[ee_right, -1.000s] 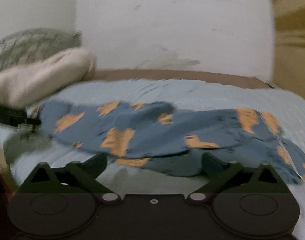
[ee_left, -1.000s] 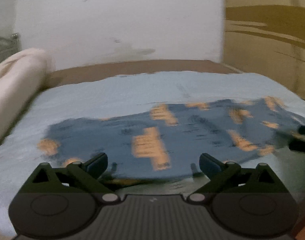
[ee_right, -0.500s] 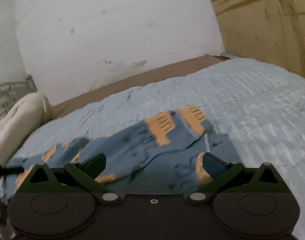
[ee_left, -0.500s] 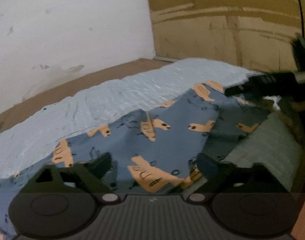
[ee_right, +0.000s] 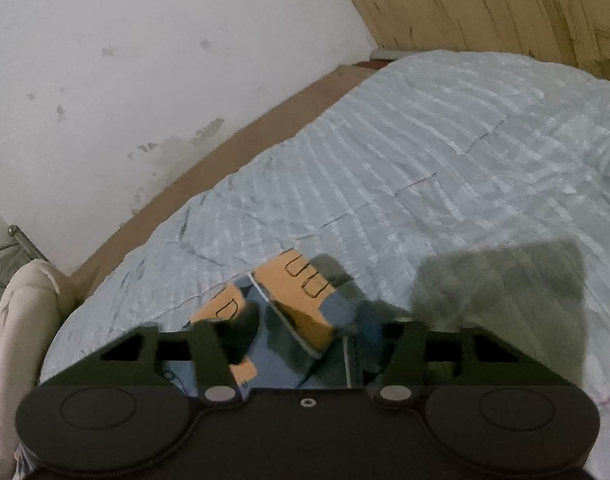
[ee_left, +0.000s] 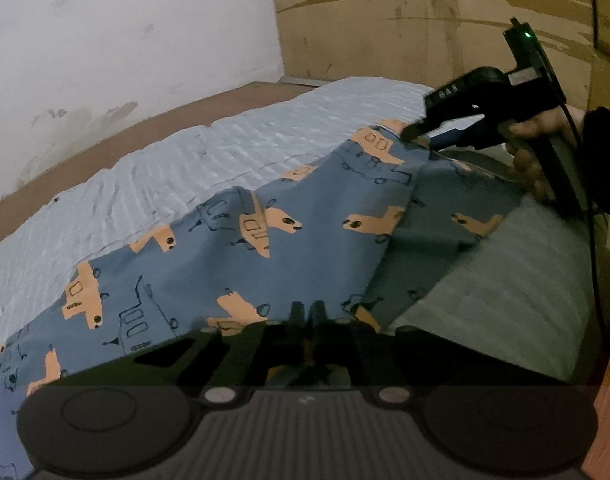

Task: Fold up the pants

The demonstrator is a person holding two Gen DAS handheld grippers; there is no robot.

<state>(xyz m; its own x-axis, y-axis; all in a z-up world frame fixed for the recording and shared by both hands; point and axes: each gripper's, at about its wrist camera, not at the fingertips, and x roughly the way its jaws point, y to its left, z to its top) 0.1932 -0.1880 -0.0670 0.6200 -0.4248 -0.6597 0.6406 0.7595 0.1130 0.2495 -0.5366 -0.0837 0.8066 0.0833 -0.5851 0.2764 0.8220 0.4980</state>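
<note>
1. Now the pants (ee_left: 265, 264), blue with orange prints, lie on the bed (ee_left: 225, 152), their length running from near left to far right.
2. Left tongs (ee_left: 307, 312) are pressed together on the near hem.
3. Right tongs (ee_right: 301, 320) are closing, with a far corner of the cloth between them; whether the pads already bite I cannot tell.
4. Judging by this, both tongs sit at one end, so the fold turns on carrying that end along the length.
5. Hidden: the near-left end runs out of view; a person's hand (ee_left: 533, 148) is half shadowed.
</note>
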